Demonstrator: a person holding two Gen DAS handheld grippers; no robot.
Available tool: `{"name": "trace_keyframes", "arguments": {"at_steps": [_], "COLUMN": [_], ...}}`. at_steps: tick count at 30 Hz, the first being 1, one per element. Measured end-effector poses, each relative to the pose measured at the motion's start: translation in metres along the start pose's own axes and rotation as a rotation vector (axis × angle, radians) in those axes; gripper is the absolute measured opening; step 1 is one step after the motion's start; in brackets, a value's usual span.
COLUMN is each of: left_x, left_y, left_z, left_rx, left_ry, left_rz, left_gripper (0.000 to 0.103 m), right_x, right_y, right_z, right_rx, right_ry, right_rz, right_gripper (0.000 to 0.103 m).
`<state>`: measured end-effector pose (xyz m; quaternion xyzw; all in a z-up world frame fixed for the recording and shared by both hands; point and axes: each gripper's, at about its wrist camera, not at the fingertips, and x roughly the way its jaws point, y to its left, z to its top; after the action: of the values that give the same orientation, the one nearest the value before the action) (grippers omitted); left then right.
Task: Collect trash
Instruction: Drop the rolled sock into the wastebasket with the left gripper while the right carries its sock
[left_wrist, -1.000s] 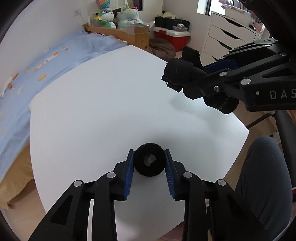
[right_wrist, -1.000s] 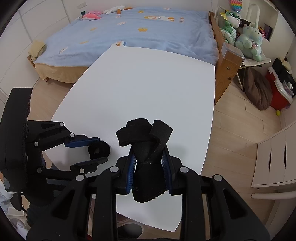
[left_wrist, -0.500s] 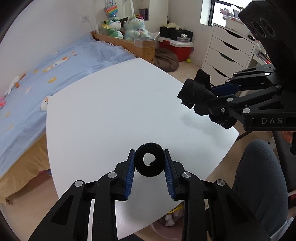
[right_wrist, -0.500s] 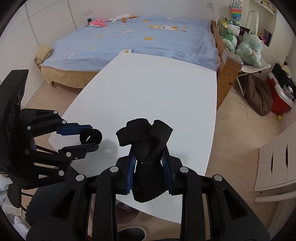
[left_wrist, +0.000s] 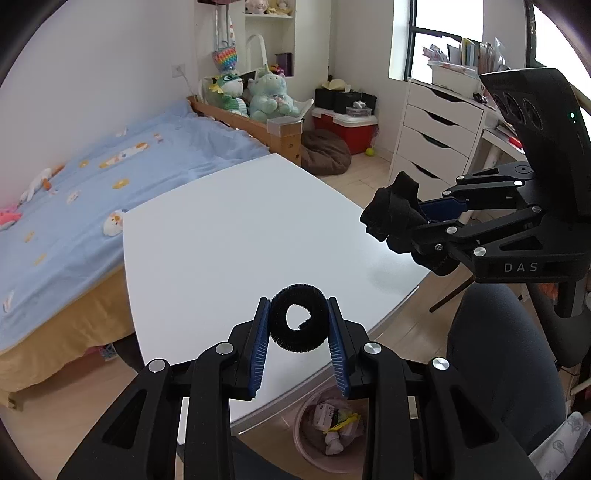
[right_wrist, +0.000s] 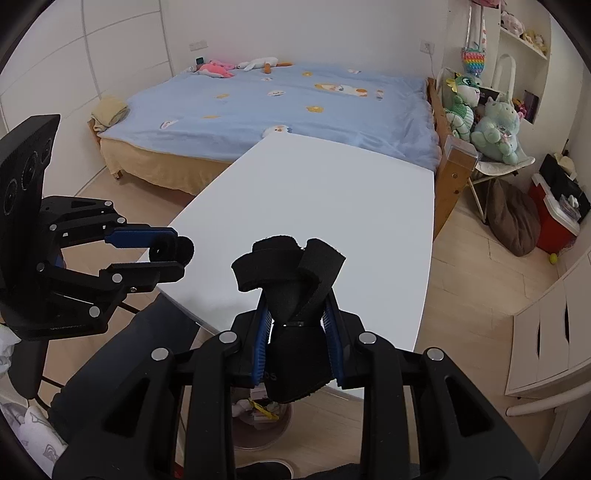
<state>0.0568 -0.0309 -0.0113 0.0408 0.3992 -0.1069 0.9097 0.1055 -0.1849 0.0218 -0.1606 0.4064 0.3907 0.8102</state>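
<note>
Fuzzy black ring (left_wrist: 299, 323): squeezed between the left gripper's (left_wrist: 298, 343) blue pads, up above the near edge of the white table (left_wrist: 236, 236).
Crumpled black fabric strap (right_wrist: 291, 291): pinched in the right gripper (right_wrist: 295, 341), above the table's near right side.
Pink round bin (left_wrist: 332, 428): on the floor below the near edge, with scraps inside.

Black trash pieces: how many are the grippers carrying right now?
2. A black rolled strip sits clamped in the left gripper; a crumpled black strap is clamped in the right gripper. The white table shows none.
</note>
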Motion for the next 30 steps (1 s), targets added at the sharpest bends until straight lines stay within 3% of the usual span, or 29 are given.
{"name": "trace_keyframes", "arguments": {"at_steps": [9,23,24,25,27,30], "left_x": [-0.016,-0.017,-0.016,-0.016,-0.018,-0.016], "left_y": [-0.016,-0.048,-0.049,-0.050,-0.049,-0.047], "left_z": [-0.024,-0.071,-0.071,-0.073,-0.074,-0.074], "left_rx": [-0.006,0.004,0.006,0.007,-0.007,-0.018], "left_ry": [-0.021,0.029,0.031,0.033,0.010,0.008], "left_rz": [-0.032,-0.118,-0.125,-0.129,-0.138,-0.108], "left_gripper": [0.030,0.032,0.039,0.060,0.089,0.093], "right_x": [-0.018,-0.033,-0.034,-0.034,-0.033,-0.033], "right_y": [0.025,0.037,0.037,0.036,0.035,0.035], "right_z": [-0.036,-0.093,-0.095,-0.096,-0.096,-0.096], "right_rx": [0.017,0.077,0.078,0.080,0.086,0.090], "right_ry": [-0.041,-0.027,-0.026,-0.025,-0.023,-0.024], "right_rz": [0.016,0.036,0.038,0.038,0.040,0.042], "right_gripper": [0.027,0.027,0.027,0.027,0.027,0.027]}}
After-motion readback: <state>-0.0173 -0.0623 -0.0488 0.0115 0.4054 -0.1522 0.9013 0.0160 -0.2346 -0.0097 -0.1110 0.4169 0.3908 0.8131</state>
